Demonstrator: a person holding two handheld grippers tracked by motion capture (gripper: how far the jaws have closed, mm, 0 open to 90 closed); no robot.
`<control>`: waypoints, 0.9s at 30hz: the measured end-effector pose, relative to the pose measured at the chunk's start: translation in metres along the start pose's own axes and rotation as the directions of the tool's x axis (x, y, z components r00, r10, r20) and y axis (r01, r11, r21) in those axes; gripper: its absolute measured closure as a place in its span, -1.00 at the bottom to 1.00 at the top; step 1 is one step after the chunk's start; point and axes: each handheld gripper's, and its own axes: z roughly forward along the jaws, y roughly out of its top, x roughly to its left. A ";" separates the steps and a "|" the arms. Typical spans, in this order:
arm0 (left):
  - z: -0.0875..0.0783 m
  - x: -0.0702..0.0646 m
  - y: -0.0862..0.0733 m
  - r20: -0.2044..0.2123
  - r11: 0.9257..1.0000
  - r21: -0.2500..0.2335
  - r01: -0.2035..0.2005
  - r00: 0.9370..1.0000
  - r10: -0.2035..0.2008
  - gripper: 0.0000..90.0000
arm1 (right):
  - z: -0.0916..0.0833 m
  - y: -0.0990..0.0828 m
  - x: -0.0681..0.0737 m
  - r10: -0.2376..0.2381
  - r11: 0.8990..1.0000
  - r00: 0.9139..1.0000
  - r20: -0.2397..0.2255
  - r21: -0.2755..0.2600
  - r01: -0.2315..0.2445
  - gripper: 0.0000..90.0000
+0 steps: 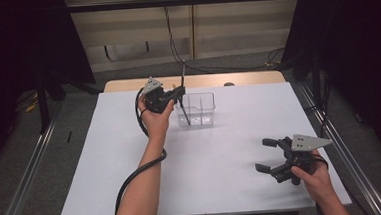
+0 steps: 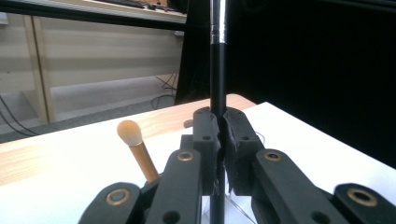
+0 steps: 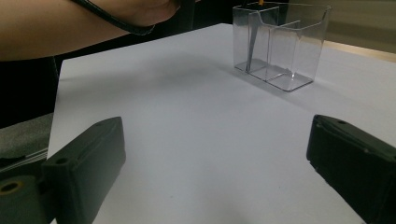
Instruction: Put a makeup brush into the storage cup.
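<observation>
A clear plastic holder (image 1: 202,108) with dividers stands on the white table top (image 1: 208,176) at the back middle. My left gripper (image 1: 179,92) is at the holder's left end, shut on a thin black brush handle (image 1: 184,93) that stands nearly upright, its lower end down in the holder's left compartment. Seen along the left gripper (image 2: 218,120), the jaws pinch the black handle (image 2: 218,70) below its silver ferrule. A gold-handled brush (image 2: 134,142) with a beige tip leans just behind. My right gripper (image 1: 264,155) rests open near the front right, nothing between its jaws. In the right gripper (image 3: 215,149) view, the holder (image 3: 285,46) is farther off.
The wooden table edge (image 1: 202,80) runs behind the white top. The left forearm (image 1: 147,170) and its trailing cable (image 1: 133,178) cross the front left of the table. Cables hang down the far wall (image 1: 171,33). Metal rails (image 1: 27,167) flank the table.
</observation>
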 end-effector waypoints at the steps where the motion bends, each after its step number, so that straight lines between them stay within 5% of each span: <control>1: 0.000 0.000 0.000 0.005 1.000 -0.002 0.006 1.000 -0.006 0.87 | 0.000 0.000 0.000 0.000 1.000 1.000 -0.001 0.001 0.000 -0.91; 27: -0.006 0.001 -0.012 -0.006 1.000 0.011 0.007 1.000 -0.007 0.87 | 0.001 0.001 0.001 0.000 1.000 1.000 -0.009 -0.002 0.000 -0.90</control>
